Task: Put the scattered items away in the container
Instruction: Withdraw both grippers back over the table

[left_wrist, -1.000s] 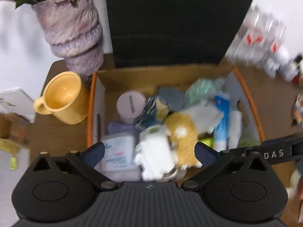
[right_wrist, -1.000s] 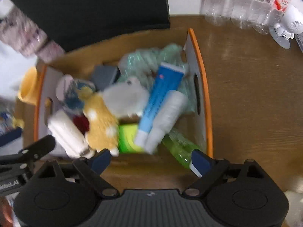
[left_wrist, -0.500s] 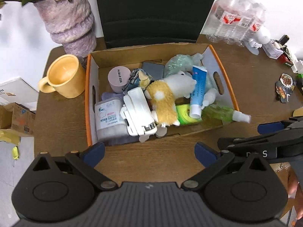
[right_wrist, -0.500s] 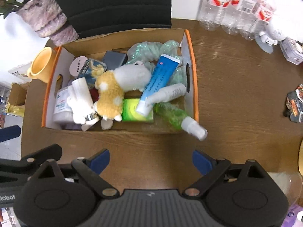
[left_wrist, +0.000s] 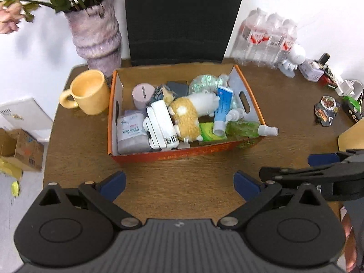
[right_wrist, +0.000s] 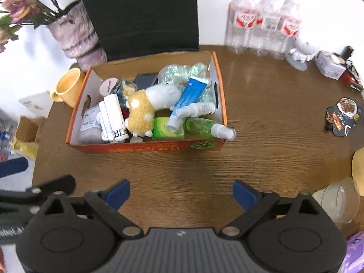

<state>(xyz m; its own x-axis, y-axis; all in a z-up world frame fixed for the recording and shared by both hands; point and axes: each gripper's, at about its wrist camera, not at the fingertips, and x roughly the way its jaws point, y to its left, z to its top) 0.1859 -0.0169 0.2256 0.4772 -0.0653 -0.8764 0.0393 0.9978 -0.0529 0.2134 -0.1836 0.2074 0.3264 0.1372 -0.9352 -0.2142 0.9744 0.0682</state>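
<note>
White wall (right_wrist: pixel 216 4), black chair back (right_wrist: pixel 138 13), brown wooden table (right_wrist: pixel 273 118), evenly lit

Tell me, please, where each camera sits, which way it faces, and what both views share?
Left wrist: on the left gripper, looking forward and down at the box; its open fingers and the right gripper show.
Right wrist: on the right gripper, facing the same way; the left gripper shows.
Shared: box, yellow mug, vase, water bottles.

Mug (left_wrist: pixel 89 92) left of box (left_wrist: pixel 182 153); bottles (left_wrist: pixel 268 37) behind, right.
</note>
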